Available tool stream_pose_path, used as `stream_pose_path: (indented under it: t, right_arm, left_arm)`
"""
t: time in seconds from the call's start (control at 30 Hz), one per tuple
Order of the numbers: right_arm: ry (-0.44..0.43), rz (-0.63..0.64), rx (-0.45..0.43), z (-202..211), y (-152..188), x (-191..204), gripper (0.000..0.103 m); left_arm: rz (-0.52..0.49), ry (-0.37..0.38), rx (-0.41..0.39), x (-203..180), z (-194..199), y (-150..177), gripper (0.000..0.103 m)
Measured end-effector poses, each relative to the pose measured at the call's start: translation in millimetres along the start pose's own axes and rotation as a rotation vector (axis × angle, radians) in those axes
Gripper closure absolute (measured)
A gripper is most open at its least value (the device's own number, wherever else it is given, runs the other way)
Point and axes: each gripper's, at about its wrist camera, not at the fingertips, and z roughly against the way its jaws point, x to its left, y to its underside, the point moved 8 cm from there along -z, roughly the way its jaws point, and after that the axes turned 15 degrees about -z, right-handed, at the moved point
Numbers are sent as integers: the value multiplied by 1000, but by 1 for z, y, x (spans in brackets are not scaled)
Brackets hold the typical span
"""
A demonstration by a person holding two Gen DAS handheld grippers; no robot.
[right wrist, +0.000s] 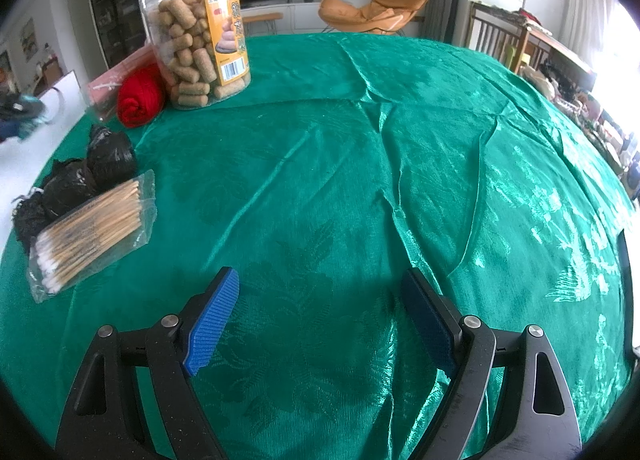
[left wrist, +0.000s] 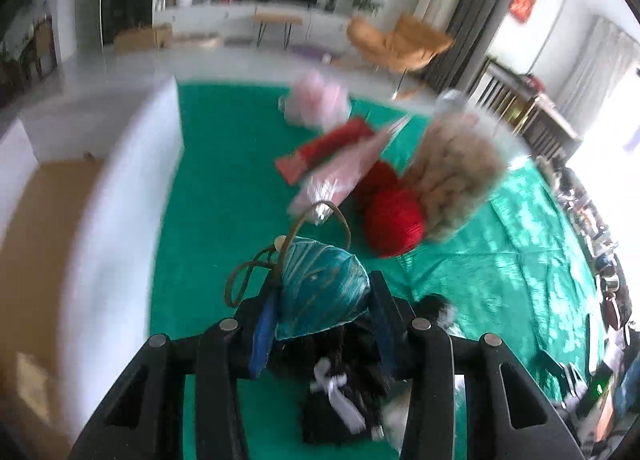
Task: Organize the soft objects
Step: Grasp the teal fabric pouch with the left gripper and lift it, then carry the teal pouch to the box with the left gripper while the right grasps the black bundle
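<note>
My left gripper [left wrist: 320,300] is shut on a teal silk pouch [left wrist: 320,288] with brown cord loops, held above the green tablecloth [left wrist: 224,179]. Below it lies black lace fabric [left wrist: 344,384] with a white bow. Two red yarn balls [left wrist: 394,219] lie ahead; one also shows in the right wrist view [right wrist: 138,99]. A white box [left wrist: 112,219] stands on the left. My right gripper [right wrist: 320,316] is open and empty over bare green cloth [right wrist: 360,163]. The black lace [right wrist: 68,183] and black bundles [right wrist: 110,153] lie at its left.
A clear jar of tan snack rolls [right wrist: 196,39] stands at the back left, also in the left wrist view [left wrist: 456,175]. A bag of cotton swabs [right wrist: 92,232] lies left. Pink packets [left wrist: 344,171], a red packet [left wrist: 332,139] and a pink fluffy item [left wrist: 318,103] lie beyond.
</note>
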Motion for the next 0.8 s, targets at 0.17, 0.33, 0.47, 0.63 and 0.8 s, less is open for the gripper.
stream_pose_path:
  t: [0.17,0.33,0.47,0.63,0.8]
  right_arm:
    - [-295,-243,44,35,-18,26,17]
    - [-672,-316,387,32,-26,146,18]
    - [-524,-288,538,-16,-16,194,21]
    - [-378,-327,498,-57,-34,204,20]
    - [-319,-314,474,-74,-43,205,66]
  left_arm:
    - [-24,-23,-104,3,64,10,61]
    - [29,-13,-145,15,104,35,60]
    - [41,-12,-179,16,130,47,60]
    - [27,-37,-218,17,155,59,60]
    - [42,-37,-206,21,150,70,60]
